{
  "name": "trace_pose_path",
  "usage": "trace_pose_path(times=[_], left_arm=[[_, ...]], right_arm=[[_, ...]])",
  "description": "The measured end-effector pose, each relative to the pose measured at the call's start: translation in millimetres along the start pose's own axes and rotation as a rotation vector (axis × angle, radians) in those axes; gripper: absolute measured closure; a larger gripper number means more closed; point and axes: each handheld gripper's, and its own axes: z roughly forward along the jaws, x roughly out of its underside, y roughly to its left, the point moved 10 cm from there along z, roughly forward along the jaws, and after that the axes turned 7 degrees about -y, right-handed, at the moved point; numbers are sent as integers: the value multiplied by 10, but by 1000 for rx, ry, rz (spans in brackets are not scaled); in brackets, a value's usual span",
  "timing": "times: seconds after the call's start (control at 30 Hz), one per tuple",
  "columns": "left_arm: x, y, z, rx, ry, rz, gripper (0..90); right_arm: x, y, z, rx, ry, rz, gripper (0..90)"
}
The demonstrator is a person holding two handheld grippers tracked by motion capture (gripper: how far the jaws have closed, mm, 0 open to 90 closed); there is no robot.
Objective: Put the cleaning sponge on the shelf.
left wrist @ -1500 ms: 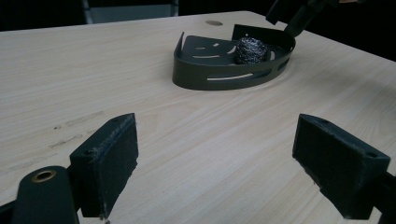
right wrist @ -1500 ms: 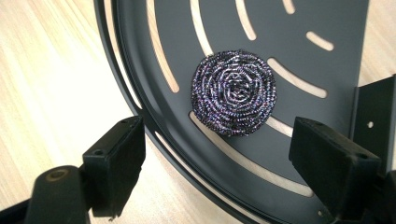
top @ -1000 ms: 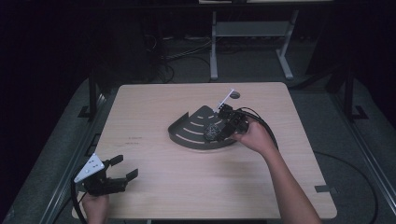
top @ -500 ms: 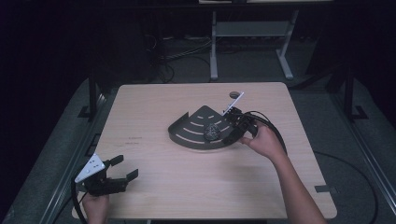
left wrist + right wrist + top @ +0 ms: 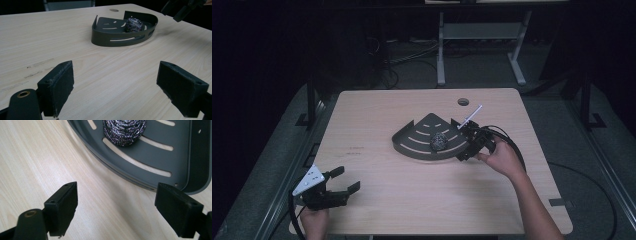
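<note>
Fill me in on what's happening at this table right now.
A person works at a wooden table with a hand-held gripper in each hand. A steel-wool scouring ball sits inside a dark fan-shaped slotted tray. The right hand-held gripper is at the tray's right edge, jaws open and empty, the ball lying loose in the tray. The left hand-held gripper rests near the table's front left corner, open and holding nothing.

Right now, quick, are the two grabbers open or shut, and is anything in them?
Left gripper: open, empty, low over the wooden table.
Right gripper: open, empty, beside the dark grey fan-shaped tray.
</note>
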Motion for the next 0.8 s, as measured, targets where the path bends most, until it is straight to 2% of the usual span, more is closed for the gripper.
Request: trace_pose_path(times=[0.07, 0.17, 0.43, 0.8], left_arm=[[0, 2, 0, -2, 0, 0, 137], [0, 2, -1, -2, 0, -1, 137], [1, 4, -3, -3, 0, 1, 137], [7, -9, 8, 0, 4, 4, 137]], right_arm=[[36, 2, -4, 1, 15, 1, 180], [52, 9, -21, 3, 0, -3, 181], [186, 4, -33, 2, 7, 20, 182], [345, 31, -29, 1, 6, 25, 183]])
